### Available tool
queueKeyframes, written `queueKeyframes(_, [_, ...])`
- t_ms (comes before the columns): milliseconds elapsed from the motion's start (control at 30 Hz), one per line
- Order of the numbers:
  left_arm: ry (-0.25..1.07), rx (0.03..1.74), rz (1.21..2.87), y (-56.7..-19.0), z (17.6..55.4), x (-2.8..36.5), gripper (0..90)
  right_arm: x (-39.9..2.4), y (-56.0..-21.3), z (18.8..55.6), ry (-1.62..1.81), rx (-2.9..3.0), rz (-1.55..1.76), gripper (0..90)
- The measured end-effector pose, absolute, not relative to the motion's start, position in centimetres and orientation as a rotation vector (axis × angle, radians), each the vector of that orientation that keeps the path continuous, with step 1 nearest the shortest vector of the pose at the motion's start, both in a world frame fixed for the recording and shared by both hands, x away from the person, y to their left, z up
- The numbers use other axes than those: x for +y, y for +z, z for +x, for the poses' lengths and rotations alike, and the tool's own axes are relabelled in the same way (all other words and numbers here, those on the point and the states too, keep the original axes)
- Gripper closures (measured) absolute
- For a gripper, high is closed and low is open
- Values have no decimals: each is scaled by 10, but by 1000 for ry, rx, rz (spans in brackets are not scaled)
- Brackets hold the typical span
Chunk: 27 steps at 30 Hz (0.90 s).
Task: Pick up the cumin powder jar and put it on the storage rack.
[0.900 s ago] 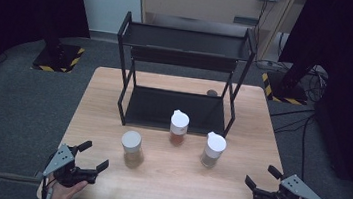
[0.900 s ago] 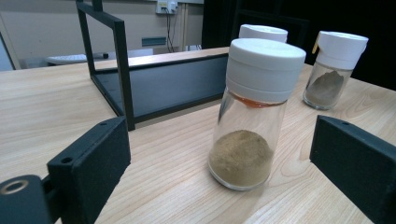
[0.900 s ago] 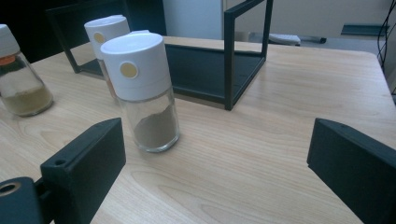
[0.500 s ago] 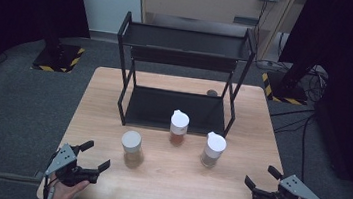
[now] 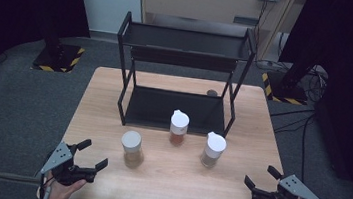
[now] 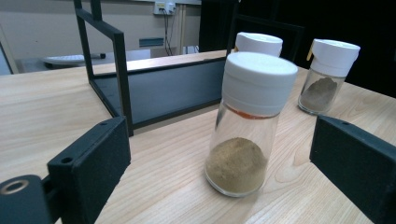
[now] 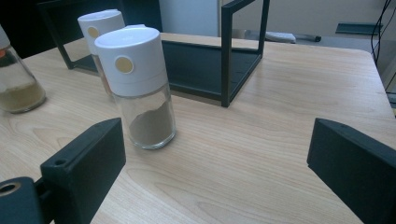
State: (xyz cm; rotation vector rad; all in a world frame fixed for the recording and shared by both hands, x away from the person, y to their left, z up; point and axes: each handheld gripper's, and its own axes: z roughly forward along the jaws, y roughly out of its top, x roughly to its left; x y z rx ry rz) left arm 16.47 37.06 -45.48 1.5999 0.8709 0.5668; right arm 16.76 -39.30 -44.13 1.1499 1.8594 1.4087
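Three spice jars are standing upright on the surface (image 5: 243, 117), in front of the rack (image 5: 183, 65). The left jar (image 5: 132, 148) is sitting at 7 o'clock of the middle jar (image 5: 179, 128); the right jar (image 5: 213, 149) is sitting at 4 o'clock of it. All three are apart from one another. The middle jar is standing just beside the rack's lower shelf (image 5: 163, 109).

The left gripper (image 5: 88, 157) is resting near the front edge, at 8 o'clock of the left jar, with its fingers (image 6: 88, 161) spread wide and holding nothing. The right gripper (image 5: 262, 178) is resting at 4 o'clock of the right jar, fingers (image 7: 84, 161) likewise spread and empty.

Judged risks from here:
- The jars are tall and narrow, with heavy caps. A finger striking one high on the side is likely to tip it.
- The glass is smooth. A grip taken on the tapering wall may be slipping as the jar lifts.
- In the right gripper view, the right jar is standing off-centre toward one finger. Advancing without re-aiming would be pushing it toward the middle jar.
- The rack posts are standing close behind the jars; a carried jar may be clipping them.
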Motion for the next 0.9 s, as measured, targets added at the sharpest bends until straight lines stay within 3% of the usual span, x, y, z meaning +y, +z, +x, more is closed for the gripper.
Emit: queueKeyframes(900, [498, 873, 1682, -403, 194, 356, 11, -394, -442, 167, 1412, 1856, 1151, 54])
